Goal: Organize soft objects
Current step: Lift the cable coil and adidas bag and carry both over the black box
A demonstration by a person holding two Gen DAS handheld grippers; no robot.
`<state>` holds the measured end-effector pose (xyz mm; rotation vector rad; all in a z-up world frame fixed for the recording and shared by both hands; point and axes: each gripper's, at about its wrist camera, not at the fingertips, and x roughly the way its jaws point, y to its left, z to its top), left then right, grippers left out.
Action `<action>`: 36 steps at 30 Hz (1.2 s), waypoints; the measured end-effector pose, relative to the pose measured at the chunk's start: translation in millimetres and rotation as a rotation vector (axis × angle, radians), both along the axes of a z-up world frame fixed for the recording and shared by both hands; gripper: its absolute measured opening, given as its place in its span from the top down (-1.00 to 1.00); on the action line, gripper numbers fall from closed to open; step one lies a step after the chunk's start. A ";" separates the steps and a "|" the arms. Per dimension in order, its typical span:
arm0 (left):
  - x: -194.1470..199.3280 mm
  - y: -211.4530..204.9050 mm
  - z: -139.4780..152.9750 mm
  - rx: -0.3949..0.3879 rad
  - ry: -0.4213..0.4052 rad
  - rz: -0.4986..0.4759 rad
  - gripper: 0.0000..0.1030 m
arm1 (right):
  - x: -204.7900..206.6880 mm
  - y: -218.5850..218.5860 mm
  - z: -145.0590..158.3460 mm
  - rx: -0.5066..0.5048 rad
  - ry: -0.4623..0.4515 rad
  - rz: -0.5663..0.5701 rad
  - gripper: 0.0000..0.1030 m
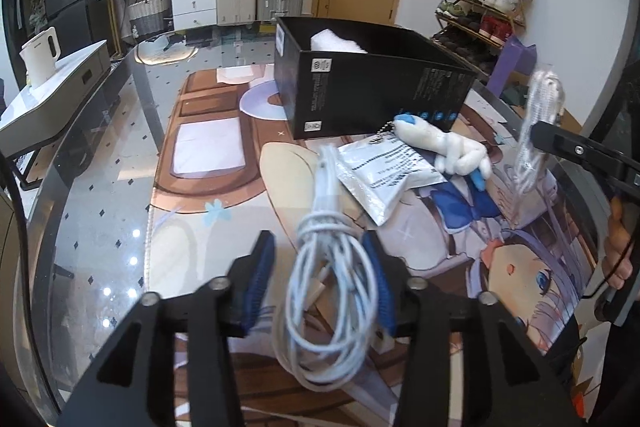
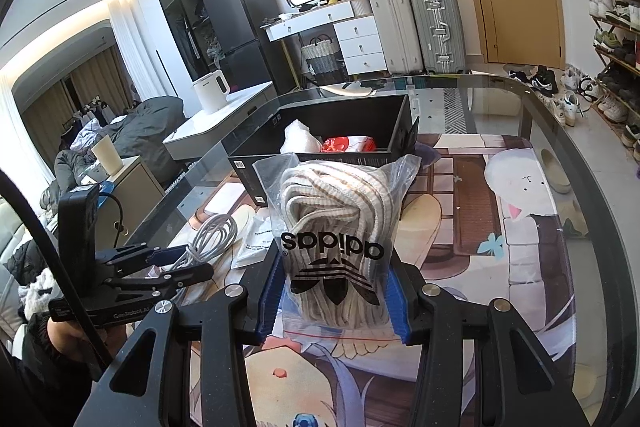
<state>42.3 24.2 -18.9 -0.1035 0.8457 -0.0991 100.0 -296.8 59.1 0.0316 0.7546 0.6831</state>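
A coiled white cable (image 1: 332, 267) lies between the blue pads of my left gripper (image 1: 320, 255). It leans on the right pad, and a gap shows at the left pad, so the gripper is open. The right wrist view shows my left gripper (image 2: 198, 261) low at the left, with the cable (image 2: 216, 231) running past its tips. My right gripper (image 2: 332, 291) is shut on a clear zip bag of white shoelaces (image 2: 336, 223), held up above the mat in front of the black box (image 2: 332, 143). In the box (image 1: 372, 91) lie a white soft bundle (image 2: 300, 139) and a red-and-white packet (image 2: 344, 145).
A white plush toy with blue parts (image 1: 448, 147) and a silver foil packet (image 1: 384, 179) lie on the printed mat (image 1: 224, 163) in front of the box. The glass table's curved edge (image 2: 560, 131) runs round the mat. A white kettle (image 1: 40, 55) stands on a side unit to the left.
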 end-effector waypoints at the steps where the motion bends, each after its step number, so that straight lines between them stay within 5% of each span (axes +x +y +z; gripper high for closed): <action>1: 1.4 -0.3 -1.4 0.001 0.001 -0.001 0.03 | 0.0 0.0 0.0 0.000 0.000 -0.001 0.12; 5: 4.9 -5.1 -2.8 0.030 -0.009 -0.003 0.07 | -0.3 -0.2 0.0 0.000 -0.001 -0.001 0.12; 7: 5.7 -7.3 -2.9 0.033 -0.012 -0.018 0.35 | -0.4 -0.6 -0.2 0.000 0.000 -0.002 0.12; 15: -0.1 -5.2 4.5 0.001 -0.046 -0.035 0.47 | -0.9 -1.1 0.3 -0.003 -0.001 0.001 0.12; 36: -3.8 5.0 38.4 -0.071 -0.128 -0.040 0.48 | -2.4 13.1 15.9 -0.020 -0.027 0.036 0.12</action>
